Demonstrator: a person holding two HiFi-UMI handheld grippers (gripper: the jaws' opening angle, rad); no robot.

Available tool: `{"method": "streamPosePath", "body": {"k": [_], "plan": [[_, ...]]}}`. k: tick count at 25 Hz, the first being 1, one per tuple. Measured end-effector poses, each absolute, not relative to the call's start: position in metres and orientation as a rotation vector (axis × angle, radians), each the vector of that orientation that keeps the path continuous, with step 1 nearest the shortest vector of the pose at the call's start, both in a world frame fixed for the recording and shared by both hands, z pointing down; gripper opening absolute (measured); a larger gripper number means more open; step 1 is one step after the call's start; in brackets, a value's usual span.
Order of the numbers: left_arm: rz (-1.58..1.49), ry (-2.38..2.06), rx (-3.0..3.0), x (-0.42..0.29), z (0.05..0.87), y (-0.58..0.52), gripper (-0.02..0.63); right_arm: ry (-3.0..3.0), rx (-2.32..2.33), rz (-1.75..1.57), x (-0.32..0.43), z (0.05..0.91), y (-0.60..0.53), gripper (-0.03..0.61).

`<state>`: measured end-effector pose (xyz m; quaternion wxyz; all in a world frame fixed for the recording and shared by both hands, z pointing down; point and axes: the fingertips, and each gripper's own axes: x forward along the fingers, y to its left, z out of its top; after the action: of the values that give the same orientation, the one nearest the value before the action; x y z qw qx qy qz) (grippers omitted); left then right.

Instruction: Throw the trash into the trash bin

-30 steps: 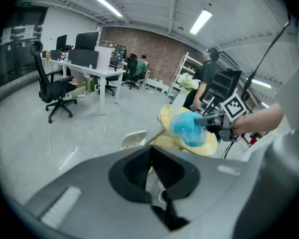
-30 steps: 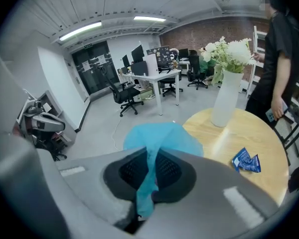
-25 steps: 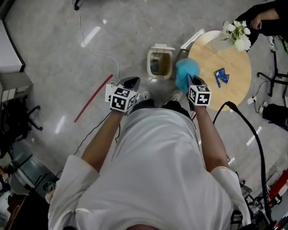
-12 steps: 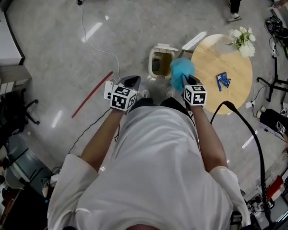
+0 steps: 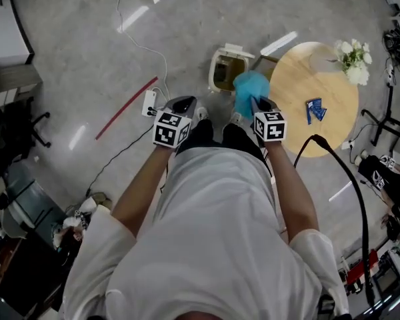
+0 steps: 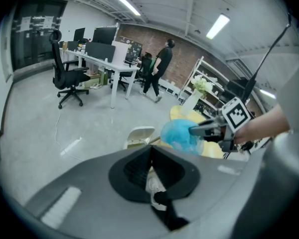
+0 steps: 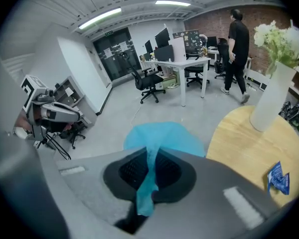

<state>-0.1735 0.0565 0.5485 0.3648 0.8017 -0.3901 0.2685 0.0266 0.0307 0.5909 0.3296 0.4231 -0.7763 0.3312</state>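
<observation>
My right gripper (image 5: 253, 103) is clamped on a fold of the blue trash (image 5: 249, 87), so the bulk hangs forward of the jaws, ready for release. From the head view it sits just beside the open trash bin (image 5: 212, 79), between the bin and the round table (image 5: 300, 79). My left gripper (image 5: 184, 105) is held aside with nothing in it, and its jaws appear pressed together, though that view is dim.

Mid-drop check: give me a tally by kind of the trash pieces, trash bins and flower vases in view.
Trash pieces: 2 (blue wad in the right gripper, blue packet on the table)
Trash bins: 1
Flower vases: 1
Total: 4
</observation>
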Motion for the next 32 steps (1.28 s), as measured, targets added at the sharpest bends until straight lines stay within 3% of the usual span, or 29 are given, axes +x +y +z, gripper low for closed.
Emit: {"method": "streamPosePath", "body": {"k": [32], "plan": [[0.821,-1.076,1.987,-0.186,0.641,0.072,0.003,-1.973,0.957,0.966,0.016,0.719,0.016,0.006]]}}
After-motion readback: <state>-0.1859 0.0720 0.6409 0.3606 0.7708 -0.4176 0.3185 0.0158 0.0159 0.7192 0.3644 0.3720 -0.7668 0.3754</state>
